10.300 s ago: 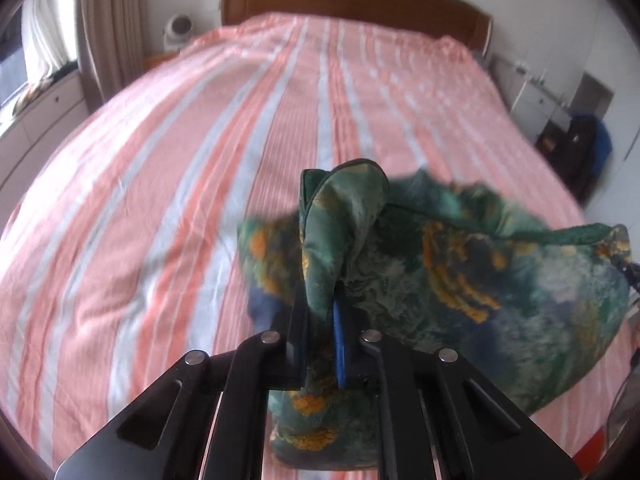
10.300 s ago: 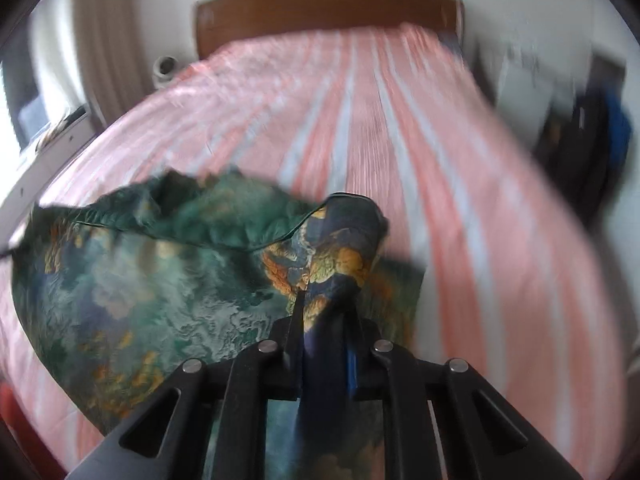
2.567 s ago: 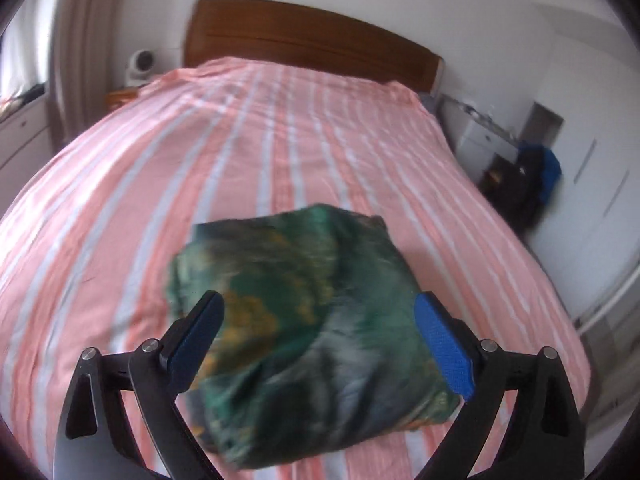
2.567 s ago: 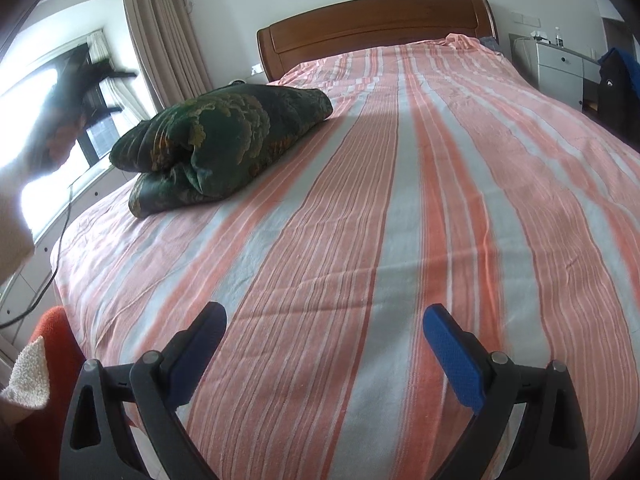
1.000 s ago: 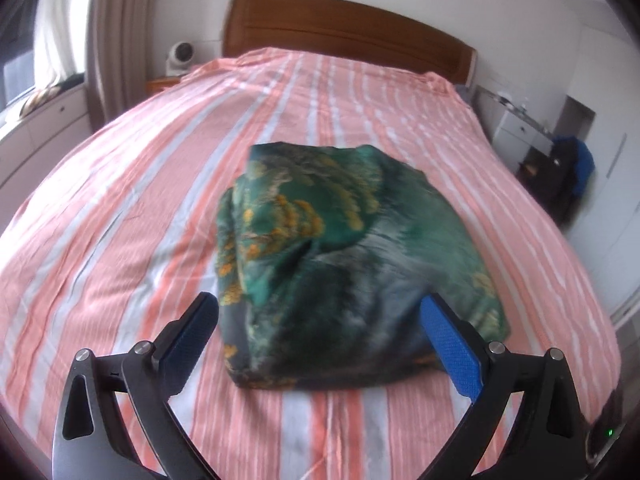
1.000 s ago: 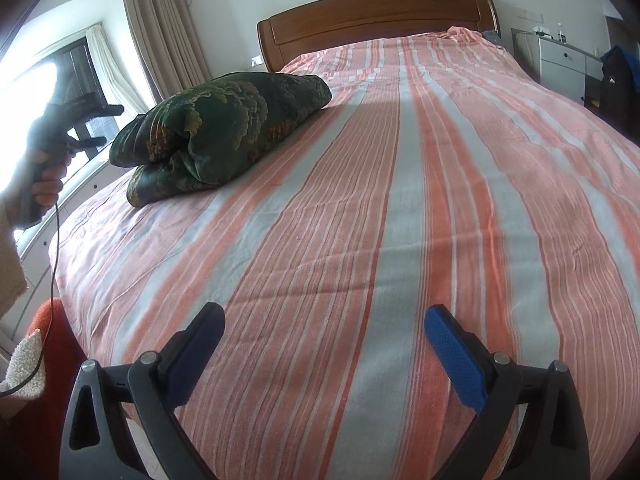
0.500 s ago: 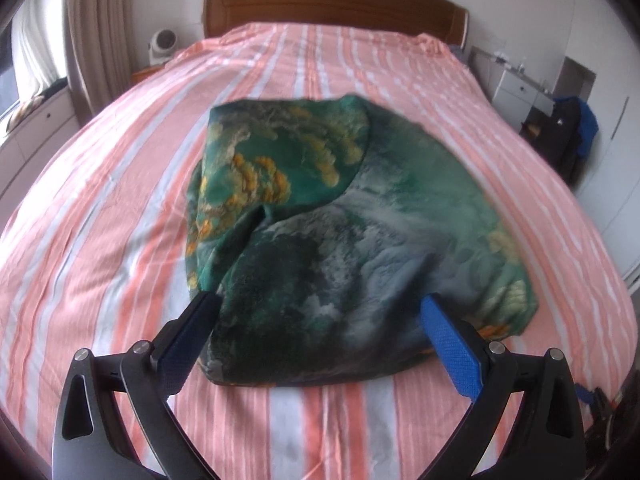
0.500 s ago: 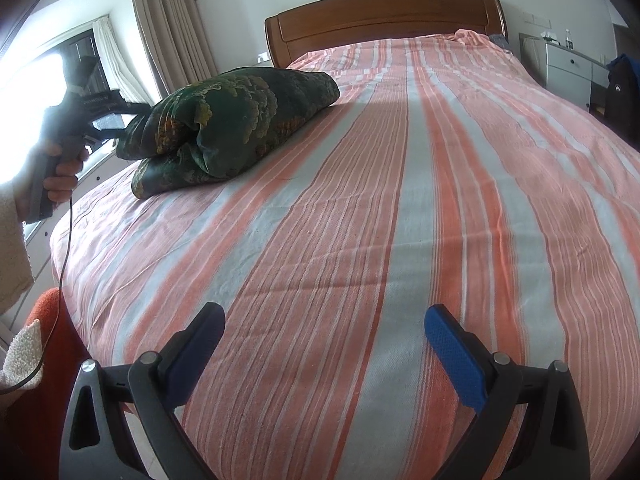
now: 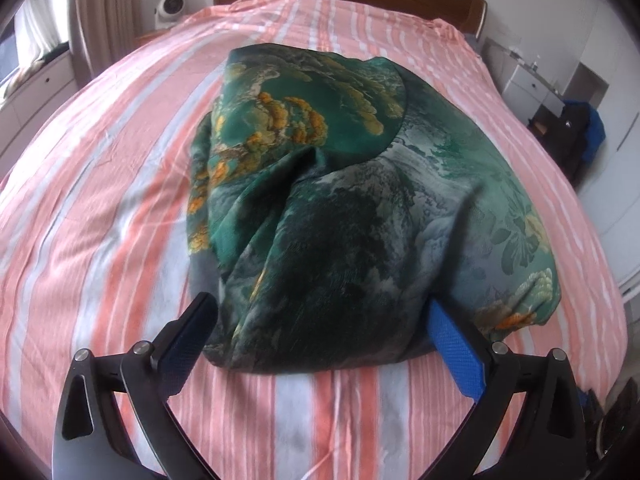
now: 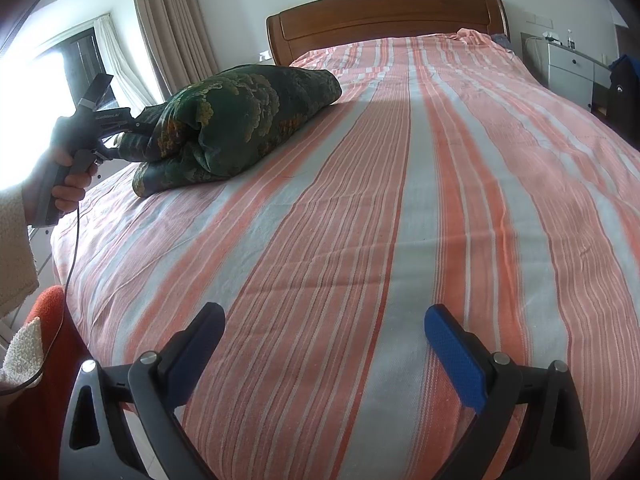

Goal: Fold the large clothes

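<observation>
A folded green garment (image 9: 344, 184) with a gold and grey landscape print lies as a thick bundle on the striped bed (image 9: 100, 208). My left gripper (image 9: 320, 320) is open, its jaws wide on either side of the bundle's near edge, the fabric bulging between the fingers. In the right wrist view the same bundle (image 10: 240, 116) lies at the far left of the bed, with the left gripper (image 10: 120, 136) pressed into its near end. My right gripper (image 10: 324, 332) is open and empty, low over the bed (image 10: 400, 208), far from the garment.
A wooden headboard (image 10: 384, 16) stands at the far end. White drawers (image 10: 568, 68) and a dark bag (image 10: 622, 92) stand at the right of the bed. Curtains and a window (image 10: 80, 64) are on the left. An orange cloth (image 10: 44, 320) lies at the bed's near left corner.
My left gripper has moved forward and down onto the bundle, so its open jaws now straddle the near edge. My right gripper has stayed almost still, open over the bed.
</observation>
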`<state>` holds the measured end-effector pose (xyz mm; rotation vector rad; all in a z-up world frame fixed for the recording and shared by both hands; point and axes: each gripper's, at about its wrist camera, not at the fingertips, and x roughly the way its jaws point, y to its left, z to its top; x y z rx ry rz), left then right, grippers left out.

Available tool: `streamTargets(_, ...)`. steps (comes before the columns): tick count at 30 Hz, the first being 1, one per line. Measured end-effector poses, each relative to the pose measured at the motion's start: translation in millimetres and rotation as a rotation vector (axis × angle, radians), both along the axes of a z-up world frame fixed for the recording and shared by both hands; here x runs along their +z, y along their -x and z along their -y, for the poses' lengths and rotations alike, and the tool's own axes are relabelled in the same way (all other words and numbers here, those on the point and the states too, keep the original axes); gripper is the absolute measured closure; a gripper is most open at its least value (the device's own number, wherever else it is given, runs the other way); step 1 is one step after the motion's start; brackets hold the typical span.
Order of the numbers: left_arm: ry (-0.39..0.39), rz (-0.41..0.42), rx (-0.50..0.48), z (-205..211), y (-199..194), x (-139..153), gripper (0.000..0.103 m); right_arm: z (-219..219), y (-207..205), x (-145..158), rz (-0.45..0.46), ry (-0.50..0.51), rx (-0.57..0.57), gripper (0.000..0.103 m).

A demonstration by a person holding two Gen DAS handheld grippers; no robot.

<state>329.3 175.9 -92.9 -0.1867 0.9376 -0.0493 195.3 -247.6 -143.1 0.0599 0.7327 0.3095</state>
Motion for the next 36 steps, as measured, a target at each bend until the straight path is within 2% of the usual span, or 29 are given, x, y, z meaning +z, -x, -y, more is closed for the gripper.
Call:
streamTargets(4,0.017,0.015,0.022,-11,20,7,0.002,2,1,1,0.004,-0.005,-0.006,0.004)
streamTargets(10,0.002,0.02,0.043,-27,50,14,0.002,4,0,1,0.0,-0.011,-0.012,0.004)
streamTargets(14,-0.001,0.05,0.035,-37,48,36,0.002,3,3,3,0.011,-0.009,-0.006,0.004)
streamTargets(16,0.044,0.084,0.037,-47,39,52,0.002,2,3,4,0.017,-0.003,-0.006,0.004)
streamTargets(17,0.101,0.094,0.032,-55,29,62,0.002,2,3,3,0.016,-0.003,-0.011,0.004)
streamTargets(19,0.181,0.097,0.038,-66,10,73,0.002,3,2,2,0.014,-0.005,-0.022,0.004)
streamTargets(21,0.222,0.091,0.038,-71,-14,79,0.002,5,2,3,0.013,-0.008,-0.037,0.004)
streamTargets(23,0.254,0.024,0.004,-69,-44,72,0.002,6,2,4,0.019,-0.005,-0.048,0.004)
streamTargets(24,0.245,-0.021,-0.001,-68,-61,63,0.002,6,2,4,0.022,-0.002,-0.052,0.004)
streamTargets(27,0.193,-0.117,0.034,-65,-88,32,0.002,4,2,7,0.026,0.013,-0.056,0.004)
streamTargets(30,0.114,-0.201,0.071,-66,-96,0,0.0,0,-1,10,0.005,0.016,-0.042,0.004)
streamTargets(33,0.026,-0.223,0.091,-69,-92,-20,0.0,-3,-15,23,-0.012,-0.013,-0.006,0.004)
streamTargets(36,0.008,-0.242,0.079,-71,-93,-34,0.0,-10,-48,45,-0.012,-0.06,0.023,0.004)
